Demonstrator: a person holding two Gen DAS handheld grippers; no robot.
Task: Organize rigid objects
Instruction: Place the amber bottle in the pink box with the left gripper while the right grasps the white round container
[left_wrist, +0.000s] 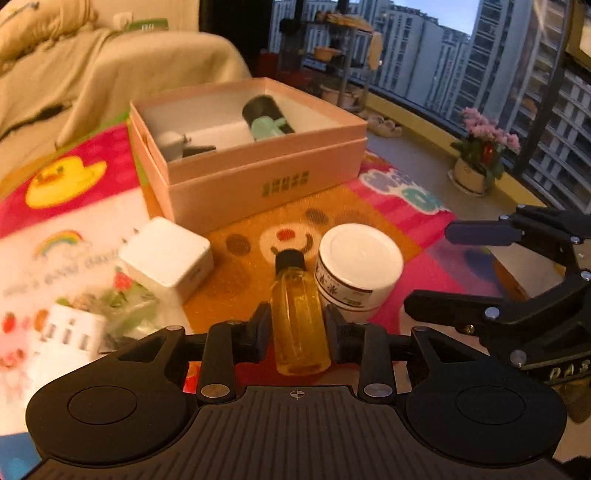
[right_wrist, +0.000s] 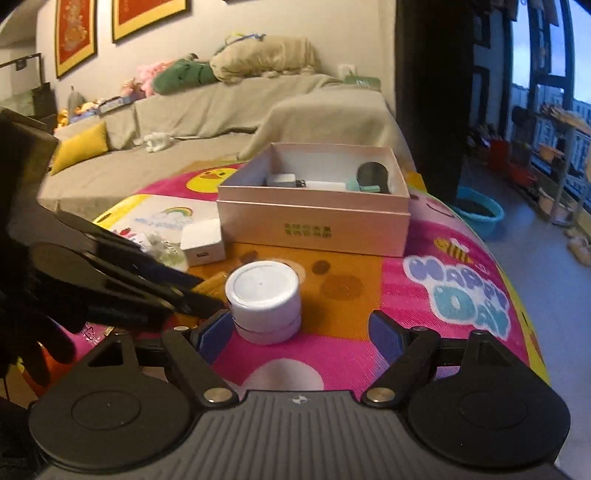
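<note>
The left hand-held gripper (left_wrist: 295, 325) stands narrow, its two pads pressed on the sides of a yellow bottle (left_wrist: 299, 317) with a black cap. The bottle lies along the gripper's axis, cap pointing away from it. Just beyond the bottle and slightly to the right stands a white jar (left_wrist: 358, 266); the two look to be touching or nearly so. Ahead and to the left of this gripper sits a white charger (left_wrist: 168, 256), and nearer on the left lies a clear bag (left_wrist: 129, 314), blurred.

The right hand-held gripper (right_wrist: 299, 332) stands wide. The jar (right_wrist: 264, 299) sits upright between its fingers, close against the left pad (right_wrist: 216, 334) and well apart from the right one; whether the left pad touches it cannot be told. No grip is made. The left hand-held gripper (right_wrist: 199, 295) enters this view from the left, its tips just beside the jar.

Farther ahead of both grippers stands an open pink box (right_wrist: 314, 225). Inside it lie a dark cylinder with a mint part (left_wrist: 267, 116) toward the right and a small grey-white item (left_wrist: 171, 142) toward the left.

All items rest on a bright mat (right_wrist: 424, 332) printed with cartoon figures.
</note>
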